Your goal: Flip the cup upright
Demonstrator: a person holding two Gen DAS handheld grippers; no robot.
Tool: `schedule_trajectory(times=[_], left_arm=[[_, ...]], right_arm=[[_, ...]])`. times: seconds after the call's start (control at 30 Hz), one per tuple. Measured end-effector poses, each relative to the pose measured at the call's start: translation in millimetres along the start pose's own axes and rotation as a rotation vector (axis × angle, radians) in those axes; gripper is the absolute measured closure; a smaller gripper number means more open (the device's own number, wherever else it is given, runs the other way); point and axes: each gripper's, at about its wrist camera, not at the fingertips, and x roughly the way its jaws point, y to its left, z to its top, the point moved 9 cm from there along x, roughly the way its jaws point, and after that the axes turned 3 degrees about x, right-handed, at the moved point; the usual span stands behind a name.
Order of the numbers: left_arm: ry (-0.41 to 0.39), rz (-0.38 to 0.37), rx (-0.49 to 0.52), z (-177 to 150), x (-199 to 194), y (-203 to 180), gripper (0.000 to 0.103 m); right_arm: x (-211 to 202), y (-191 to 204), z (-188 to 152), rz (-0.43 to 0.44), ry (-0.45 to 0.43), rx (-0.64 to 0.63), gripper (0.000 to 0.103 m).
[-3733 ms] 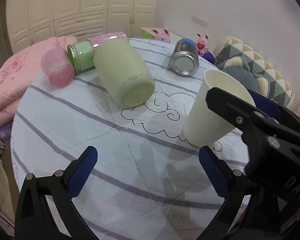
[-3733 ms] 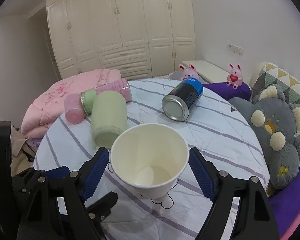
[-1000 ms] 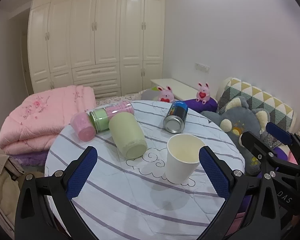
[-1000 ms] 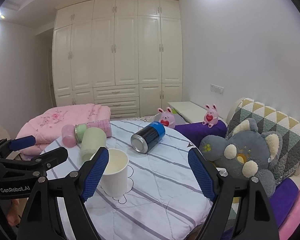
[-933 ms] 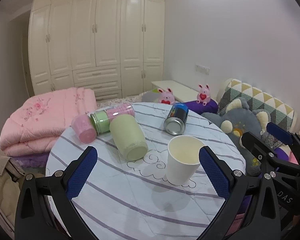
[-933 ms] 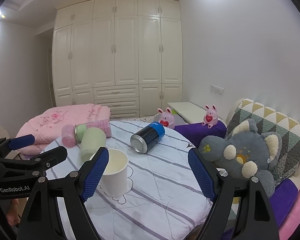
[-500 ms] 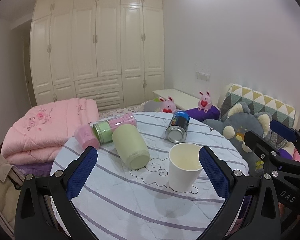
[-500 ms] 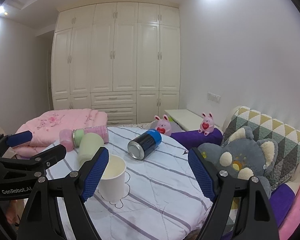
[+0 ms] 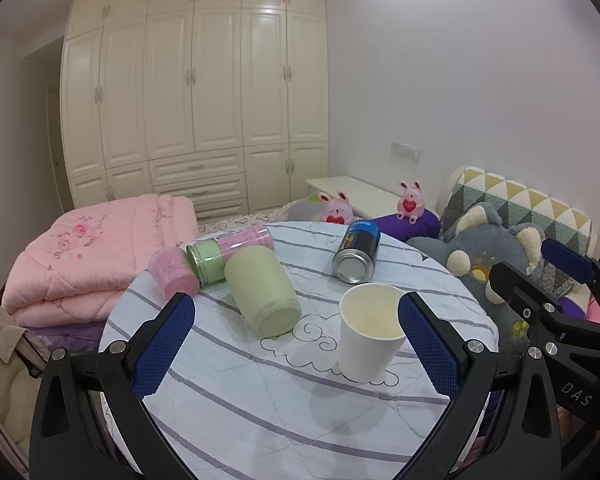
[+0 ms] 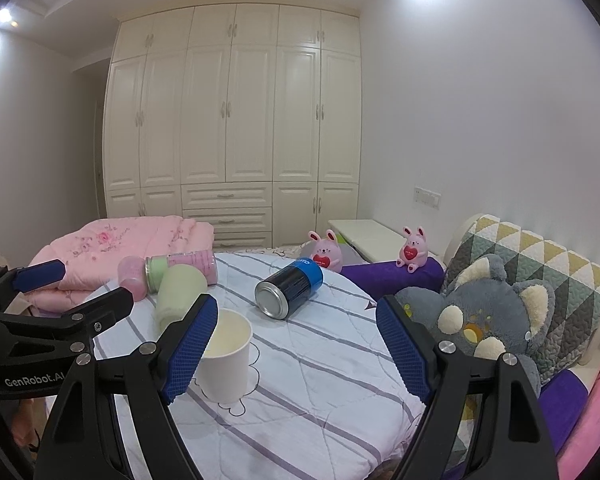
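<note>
Cup [image 9: 370, 334] upright, both claws apart.

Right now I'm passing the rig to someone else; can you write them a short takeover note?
Left claw: open, holding nothing, pulled back over the near edge of the table.
Right claw: open, holding nothing, also back from the table.
White paper cup: upright, mouth up, standing free on the tablecloth.
Done: the flip looks complete.
Left: nothing obvious for this cup. The green cup, blue can and pink bottle lie on their sides behind it; handle them only if told to.
</note>
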Motion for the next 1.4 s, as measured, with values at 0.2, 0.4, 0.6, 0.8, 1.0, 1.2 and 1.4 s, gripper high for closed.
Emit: schedule_trajectory(times=[0.2,0.4,0.6,0.8,1.0,1.2,1.4], left_arm=[[0.006,-0.002,-0.001,-0.8,1.5,-2.4,0.0],[0.006,-0.002,0.0,-1.1,1.6,-2.5,0.0],[0.006,0.0,0.0,-1.6,1.5,-2.7,0.0],[0.007,-0.001,0.0,-1.5,1.6,-2.8,0.0],[0.012,-0.002,0.0,-4.2,2.0,-3.5,0.0],[0.01,-0.002,0.002,-4.0,2.0,-3.5,0.0],[0.012,-0.002,0.001,-4.1,2.0,-3.6,0.0]], right_arm=[[-0.1,-0.3,-0.5,0.0,0.002,-0.001,0.02],[-0.6,-1.5,-1.2,-0.002,0.005,0.001,0.02],[-1.0,-1.9,-1.2,-0.004,0.005,0.001,0.02],[0.3,-2.5,-1.5,-0.003,0.007,0.0,0.02],[0.2,-3.0,-3.4,-0.005,0.012,0.002,0.02],[1.5,-2.9,-4.3,-0.004,0.016,0.003,0.02],[1.7,-3.3,-5.4,-0.005,0.021,0.002,0.02]])
